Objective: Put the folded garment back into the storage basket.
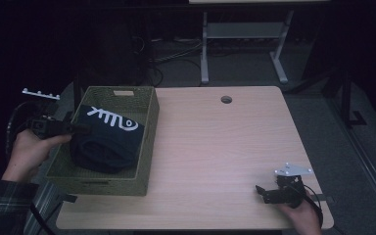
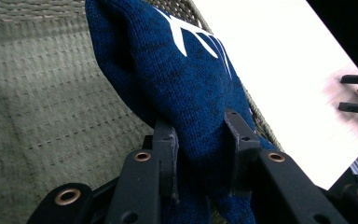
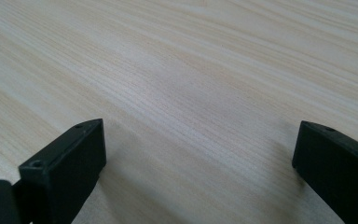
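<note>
Left gripper view, left gripper (image 2: 200,140) clamping blue knit garment (image 2: 177,74), woven basket (image 2: 42,116)

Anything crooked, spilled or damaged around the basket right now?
Nothing stands out. The blue knit garment sits bunched inside the woven basket, pinched by the left gripper. The right gripper rests open on the table.

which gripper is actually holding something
The left gripper, at the woven basket: its jaws pinch the blue knit garment. The right gripper stands open over bare table.
</note>
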Demonstrator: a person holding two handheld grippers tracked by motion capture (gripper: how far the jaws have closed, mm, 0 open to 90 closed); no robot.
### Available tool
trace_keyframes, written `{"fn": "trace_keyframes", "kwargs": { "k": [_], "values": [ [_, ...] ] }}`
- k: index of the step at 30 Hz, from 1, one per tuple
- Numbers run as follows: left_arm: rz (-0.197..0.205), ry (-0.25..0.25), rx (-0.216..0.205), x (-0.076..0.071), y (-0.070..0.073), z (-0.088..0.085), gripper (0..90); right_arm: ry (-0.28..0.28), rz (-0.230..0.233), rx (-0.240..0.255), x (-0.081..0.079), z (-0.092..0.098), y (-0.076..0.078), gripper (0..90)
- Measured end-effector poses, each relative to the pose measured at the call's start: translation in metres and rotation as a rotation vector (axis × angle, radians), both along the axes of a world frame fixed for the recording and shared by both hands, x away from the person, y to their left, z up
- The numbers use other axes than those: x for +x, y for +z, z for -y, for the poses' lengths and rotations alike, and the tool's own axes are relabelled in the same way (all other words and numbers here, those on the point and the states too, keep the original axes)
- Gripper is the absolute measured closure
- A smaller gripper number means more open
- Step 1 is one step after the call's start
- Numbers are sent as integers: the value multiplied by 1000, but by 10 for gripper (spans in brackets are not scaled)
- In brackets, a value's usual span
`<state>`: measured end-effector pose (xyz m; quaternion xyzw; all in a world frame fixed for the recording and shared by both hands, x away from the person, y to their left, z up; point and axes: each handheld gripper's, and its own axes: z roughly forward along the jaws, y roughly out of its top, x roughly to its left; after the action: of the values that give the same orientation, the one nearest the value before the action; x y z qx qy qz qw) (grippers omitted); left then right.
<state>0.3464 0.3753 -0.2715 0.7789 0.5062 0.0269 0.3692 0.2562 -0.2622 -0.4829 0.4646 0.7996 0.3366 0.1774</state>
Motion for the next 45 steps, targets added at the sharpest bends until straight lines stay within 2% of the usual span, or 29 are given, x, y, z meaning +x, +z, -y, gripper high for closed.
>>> {"fn": "trace_keyframes", "kwargs": {
  "k": [12, 15, 25, 28, 31, 33, 39, 45],
  "values": [
    [-49, -6, -16, 13, -30, 0, 700, -1, -2, 1, 0, 0, 0, 24],
    [-55, -2, 8, 16, -34, -3, 695, 0, 0, 0, 0, 0, 0, 24],
    [-81, 3, 39, 24, -48, -16, 682, 0, 0, 0, 0, 0, 0, 24],
    [-85, 11, 62, 26, -51, -18, 680, 0, 0, 0, 0, 0, 0, 24],
    [-100, 12, 112, 30, -56, -18, 674, 0, 0, 0, 0, 0, 0, 24],
    [-105, 19, 108, 32, -60, -18, 667, -1, 0, 1, 0, 0, 0, 24],
    [-114, 25, 151, 37, -69, -19, 623, -1, 0, 0, 0, 0, 0, 24],
    [-114, 38, 241, 39, -75, -19, 575, -1, 0, 1, 0, 0, 0, 24]
  ]
}}
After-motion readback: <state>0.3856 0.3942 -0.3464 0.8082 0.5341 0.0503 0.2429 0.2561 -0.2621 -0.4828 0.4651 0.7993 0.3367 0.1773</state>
